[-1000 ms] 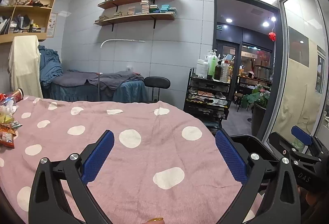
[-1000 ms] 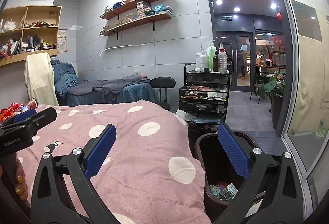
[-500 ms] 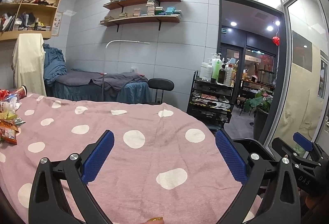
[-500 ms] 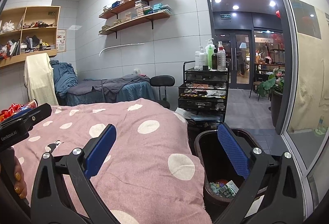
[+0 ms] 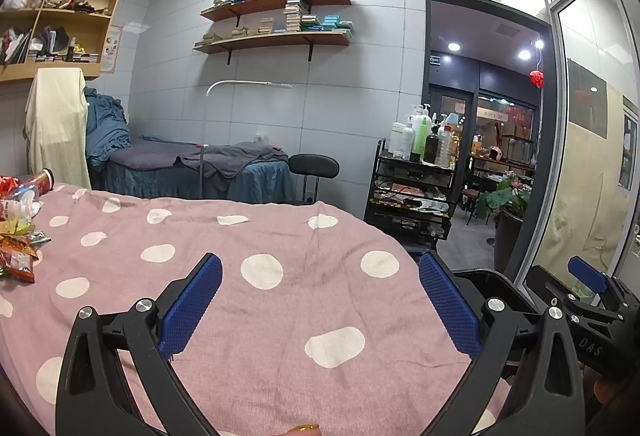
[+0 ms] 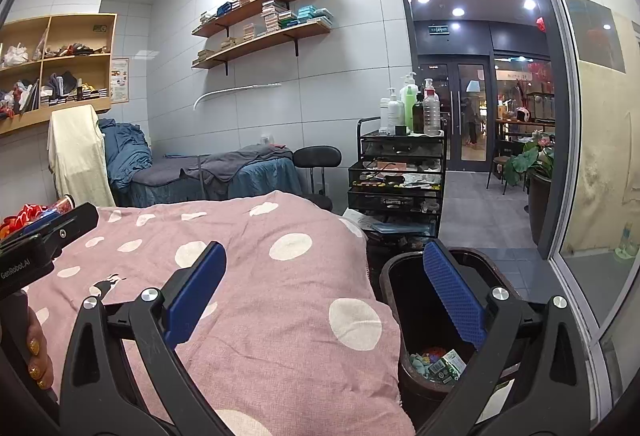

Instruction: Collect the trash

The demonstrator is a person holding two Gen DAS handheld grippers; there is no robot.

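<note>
Trash pile (image 5: pixel 18 232), wrappers and a bottle, sits far left on the polka-dot blanket (image 5: pixel 280 300). Left gripper (image 5: pixel 320 300) hovers mid-blanket, tongs wide, nothing held, well apart from the pile. Right gripper (image 6: pixel 324 296) is also wide and empty, at the bed's right edge over the bin (image 6: pixel 404 300), which already holds scraps. Looks like the reach step; next move calls for going left to a wrapper.

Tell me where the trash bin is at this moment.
In the right wrist view the trash bin stands on the floor at lower right, against the end of the pink dotted blanket, below the black cart; wrappers lie in its bottom.
</note>
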